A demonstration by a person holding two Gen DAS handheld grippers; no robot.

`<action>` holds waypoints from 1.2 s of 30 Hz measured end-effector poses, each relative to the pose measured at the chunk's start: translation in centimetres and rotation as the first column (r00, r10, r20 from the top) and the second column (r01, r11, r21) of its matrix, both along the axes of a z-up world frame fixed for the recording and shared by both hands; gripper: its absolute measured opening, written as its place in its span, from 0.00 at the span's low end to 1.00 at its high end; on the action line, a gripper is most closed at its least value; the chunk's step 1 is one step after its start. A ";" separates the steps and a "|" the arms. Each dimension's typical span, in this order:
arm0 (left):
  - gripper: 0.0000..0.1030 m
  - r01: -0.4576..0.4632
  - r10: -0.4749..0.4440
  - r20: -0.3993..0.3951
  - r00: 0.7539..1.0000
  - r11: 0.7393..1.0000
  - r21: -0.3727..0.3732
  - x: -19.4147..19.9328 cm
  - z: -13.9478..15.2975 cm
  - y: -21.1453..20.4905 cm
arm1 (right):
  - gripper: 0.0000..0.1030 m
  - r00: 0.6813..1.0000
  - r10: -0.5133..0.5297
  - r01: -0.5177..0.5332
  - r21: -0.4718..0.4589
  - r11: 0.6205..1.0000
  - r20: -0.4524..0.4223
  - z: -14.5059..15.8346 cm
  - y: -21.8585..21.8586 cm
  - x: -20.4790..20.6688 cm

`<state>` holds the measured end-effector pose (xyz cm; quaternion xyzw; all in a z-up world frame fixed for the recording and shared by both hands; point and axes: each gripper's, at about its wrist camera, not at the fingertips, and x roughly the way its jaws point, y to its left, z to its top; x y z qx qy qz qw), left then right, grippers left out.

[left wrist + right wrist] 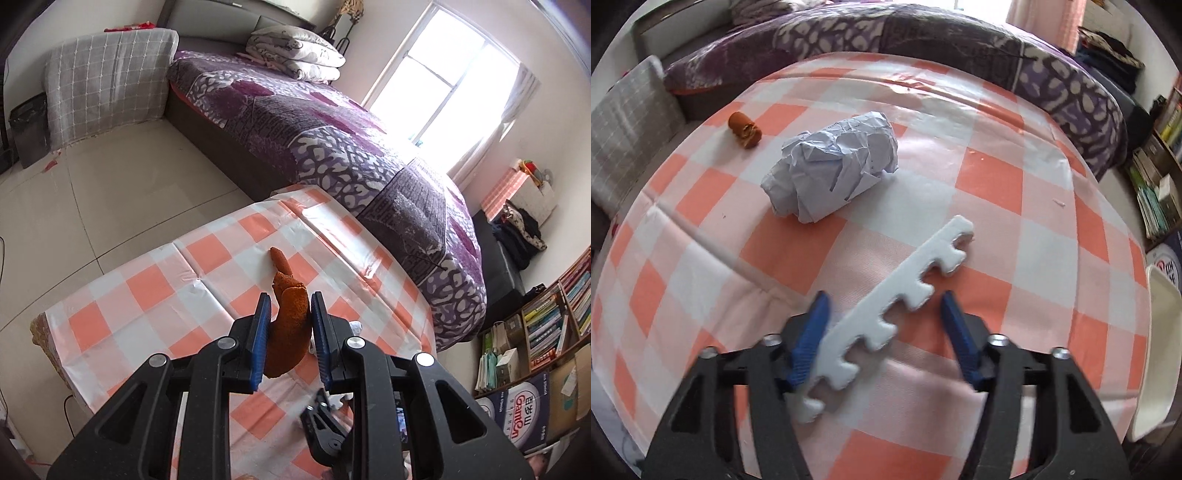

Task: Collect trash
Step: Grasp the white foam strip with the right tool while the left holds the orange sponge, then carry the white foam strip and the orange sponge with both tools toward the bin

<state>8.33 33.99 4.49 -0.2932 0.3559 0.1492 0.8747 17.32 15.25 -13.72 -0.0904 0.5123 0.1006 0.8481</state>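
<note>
1. Two grippers are seen over a table point(993, 177) covered in an orange-and-white checked cloth, with a bed point(332, 147) in a purple patterned cover just behind it.
2. Left gripper point(290, 306): the blue-padded fingers point(262, 314) are clamped on an orange peel point(290, 325), which is held up off the cloth and sticks out past the fingertips.
3. A second, smaller peel piece point(279, 258) is seen lying on the cloth just beyond the held one; in the right wrist view it point(744, 129) sits near the far left edge of the table.
4. Right gripper point(882, 306): the jaws are seen apart, straddling a white toothed foam strip point(901, 291) that lies diagonally flat on the cloth.
5. The left pad point(809, 339) is seen against, or just beside, the strip's smooth edge; contact cannot be confirmed. The right pad point(955, 328) is clear of the toothed edge, so no grip is made.
6. A crumpled white paper ball point(834, 166) is seen resting on the cloth beyond the strip, between it and the small peel piece, apart from both.
7. A white tray rim point(1156, 350) is partly seen at the right table edge.
8. A bookshelf point(554, 314) is seen at the right of the room, a bright window point(454, 81) beyond the bed.
</note>
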 end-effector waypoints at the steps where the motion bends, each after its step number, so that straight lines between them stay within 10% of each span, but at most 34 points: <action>1: 0.22 0.002 -0.002 -0.003 1.000 1.000 -0.002 0.1 -0.1 -0.1 | 0.25 1.000 0.025 -0.025 0.010 1.000 -0.008 0.2 -0.5 0.0; 36: 0.22 0.216 -0.211 -0.047 0.976 0.954 0.207 5.2 -1.8 -15.0 | 0.24 0.936 -0.286 0.264 0.131 0.956 0.205 11.0 -25.5 1.7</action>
